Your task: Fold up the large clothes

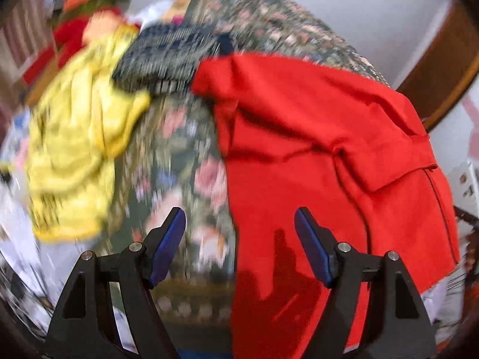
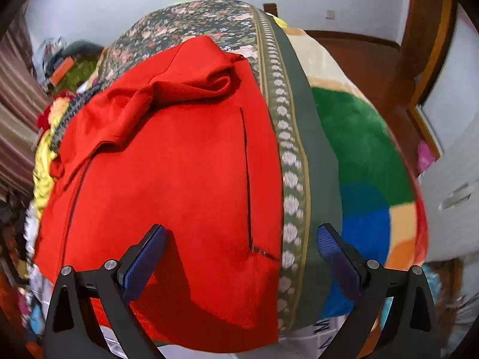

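Okay, red garment [image 2: 167,161] is lying spread on the floral bedspread [image 2: 185,21] (one part bunched up); left gripper [image 1: 239,245] and right gripper [image 2: 241,254] are hovering above, jaws apart, gripping nothing.

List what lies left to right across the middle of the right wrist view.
striped curtain → yellow garment → red garment → floral bedspread border → rainbow blanket → wooden door frame
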The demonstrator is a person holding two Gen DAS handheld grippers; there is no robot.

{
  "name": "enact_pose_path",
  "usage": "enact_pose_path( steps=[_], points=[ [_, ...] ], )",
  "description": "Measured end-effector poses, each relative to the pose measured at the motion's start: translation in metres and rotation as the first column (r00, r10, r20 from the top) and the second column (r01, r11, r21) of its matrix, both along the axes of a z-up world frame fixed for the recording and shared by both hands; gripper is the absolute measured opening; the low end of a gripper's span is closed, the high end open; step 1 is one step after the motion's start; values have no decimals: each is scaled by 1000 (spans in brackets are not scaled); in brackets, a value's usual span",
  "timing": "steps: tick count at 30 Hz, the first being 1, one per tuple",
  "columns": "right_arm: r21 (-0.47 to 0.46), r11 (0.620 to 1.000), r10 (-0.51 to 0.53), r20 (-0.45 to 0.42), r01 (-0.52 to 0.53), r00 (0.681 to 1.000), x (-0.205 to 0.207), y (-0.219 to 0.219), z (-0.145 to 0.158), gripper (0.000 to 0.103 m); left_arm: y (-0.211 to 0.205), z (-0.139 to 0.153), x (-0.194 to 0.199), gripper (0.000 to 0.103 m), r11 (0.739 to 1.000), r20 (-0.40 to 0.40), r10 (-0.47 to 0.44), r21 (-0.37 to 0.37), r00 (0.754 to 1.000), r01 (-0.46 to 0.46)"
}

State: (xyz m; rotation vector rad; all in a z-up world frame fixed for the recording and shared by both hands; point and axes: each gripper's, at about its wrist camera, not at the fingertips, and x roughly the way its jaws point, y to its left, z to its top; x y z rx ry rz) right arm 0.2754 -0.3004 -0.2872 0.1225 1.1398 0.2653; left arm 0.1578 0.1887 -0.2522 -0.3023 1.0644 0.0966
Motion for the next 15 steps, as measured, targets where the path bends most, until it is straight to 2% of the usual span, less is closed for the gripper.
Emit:
enact_pose_path(
  steps=[5,7,9,11,13,14,15],
  points=[
    [35,999,1,5,-1,1000,-7,0,-3,99,-6,-26,-18,75,987,-57,-9,-163,998,0],
    [37,999,1,13,-2,1000,-8,1,-5,98,-16,-32,-20,75,978,-62,-35,-209,997,21],
    [48,999,-4,13,3,1000,-7,0,-7,95,-27,-36,-21,76,977,-57,-50,-208,997,37],
    [52,999,-7,23,6,1000,-7,1,-6,89,-35,-36,-22,78,981,-47,-48,-190,998,38],
    [36,999,4,39,-6,999,-8,3,-3,71,-40,-35,-22,78,979,-40,-48,-200,998,39],
    [23,1000,17,51,-18,999,-9,6,0,65,-41,-35,-21,77,979,-38,-49,-202,998,40],
    [9,999,32,59,-33,998,-10,8,2,53,-42,-34,-22,76,979,-33,-52,-200,998,44]
  ],
)
